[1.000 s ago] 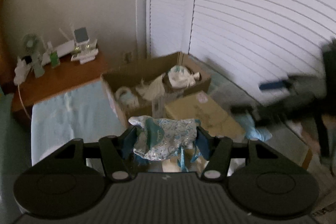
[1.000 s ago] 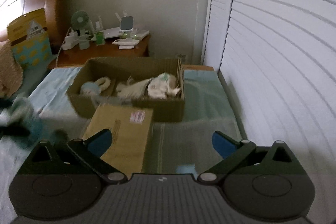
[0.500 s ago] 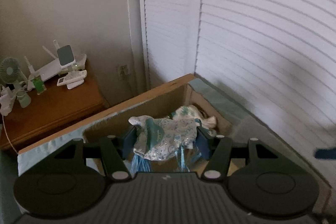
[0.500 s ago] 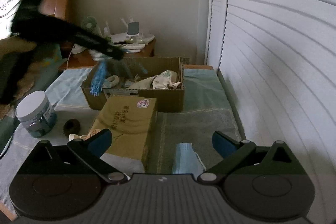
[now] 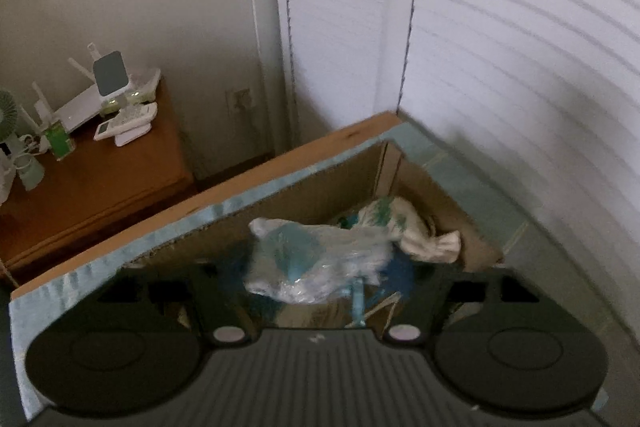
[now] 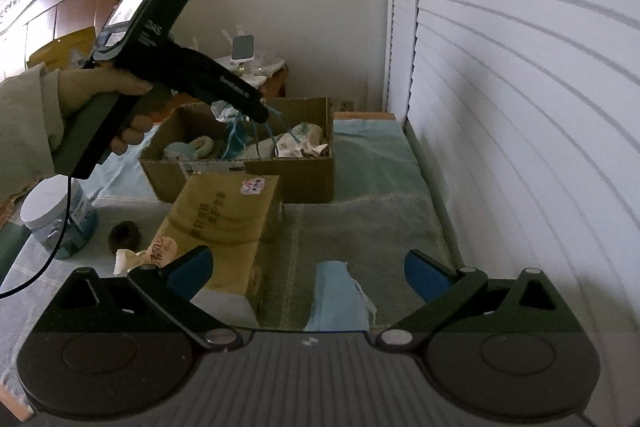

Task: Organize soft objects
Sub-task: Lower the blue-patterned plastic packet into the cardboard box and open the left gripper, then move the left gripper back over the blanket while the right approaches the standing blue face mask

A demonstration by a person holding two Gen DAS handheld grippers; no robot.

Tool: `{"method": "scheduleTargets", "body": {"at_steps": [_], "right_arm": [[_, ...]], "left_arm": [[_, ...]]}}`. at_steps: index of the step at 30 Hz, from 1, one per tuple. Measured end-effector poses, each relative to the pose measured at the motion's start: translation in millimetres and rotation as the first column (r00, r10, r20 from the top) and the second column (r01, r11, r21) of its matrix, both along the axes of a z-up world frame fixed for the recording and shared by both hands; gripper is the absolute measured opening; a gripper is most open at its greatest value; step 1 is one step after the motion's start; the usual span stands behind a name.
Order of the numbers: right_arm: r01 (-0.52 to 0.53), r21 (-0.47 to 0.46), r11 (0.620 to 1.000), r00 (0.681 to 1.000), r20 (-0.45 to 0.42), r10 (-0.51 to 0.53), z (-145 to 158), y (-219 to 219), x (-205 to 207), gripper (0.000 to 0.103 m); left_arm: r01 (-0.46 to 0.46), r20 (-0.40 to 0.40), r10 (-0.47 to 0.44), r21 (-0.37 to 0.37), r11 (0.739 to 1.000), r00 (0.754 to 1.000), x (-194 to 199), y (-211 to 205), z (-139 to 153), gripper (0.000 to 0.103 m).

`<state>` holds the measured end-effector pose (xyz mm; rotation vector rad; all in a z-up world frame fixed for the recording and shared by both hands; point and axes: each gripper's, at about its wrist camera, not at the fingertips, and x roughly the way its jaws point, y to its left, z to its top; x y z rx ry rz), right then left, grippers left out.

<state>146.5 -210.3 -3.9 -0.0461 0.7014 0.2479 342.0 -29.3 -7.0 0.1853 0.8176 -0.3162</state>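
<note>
My left hand-held gripper point(image 5: 320, 267) clamps the glittery blue cloth point(image 5: 316, 263) above the cardboard box point(image 6: 304, 179); next I release it inside; my right hand-held gripper point(image 6: 308, 267) gapes wide, empty

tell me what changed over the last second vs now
The left claw, still shut on the blue-white cloth bundle, travelled forward from short of the closed carton to above the open cardboard box, where the bundle now hangs. The right claw pulled back, bringing the folded blue cloth into view, and stayed open. Nothing was released.
</note>
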Motion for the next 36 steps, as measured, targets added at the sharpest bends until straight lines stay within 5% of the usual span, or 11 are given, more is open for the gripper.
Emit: {"method": "scheduleTargets", "body": {"at_steps": [1,14,26,36], "right_arm": [[0.000,0.003,1.000,1.000,-0.003,0.000,-0.7,0.0,0.4,0.103],[0.000,0.020,1.000,1.000,-0.029,0.000,-5.0,-1.0,-1.9,0.103],[-0.017,-0.038,0.999,0.998,-0.062,0.015,-22.6,5.0,-13.6,0.103],[-0.003,-0.112,0.994,0.985,-0.169,-0.016,-68.7,1.5,-24.3,0.103]], "left_arm": [[-0.008,0.017,0.008,0.008,1.000,1.000,-0.6,-0.4,-0.2,0.093],[-0.011,0.075,0.011,-0.003,1.000,0.997,-44.2,15.5,27.1,0.095],[-0.025,0.122,0.029,-0.041,0.999,0.992,-141.5,33.4,36.2,0.098],[-0.062,0.129,0.066,-0.036,0.997,0.989,-224.8,47.5,12.3,0.099]]}}
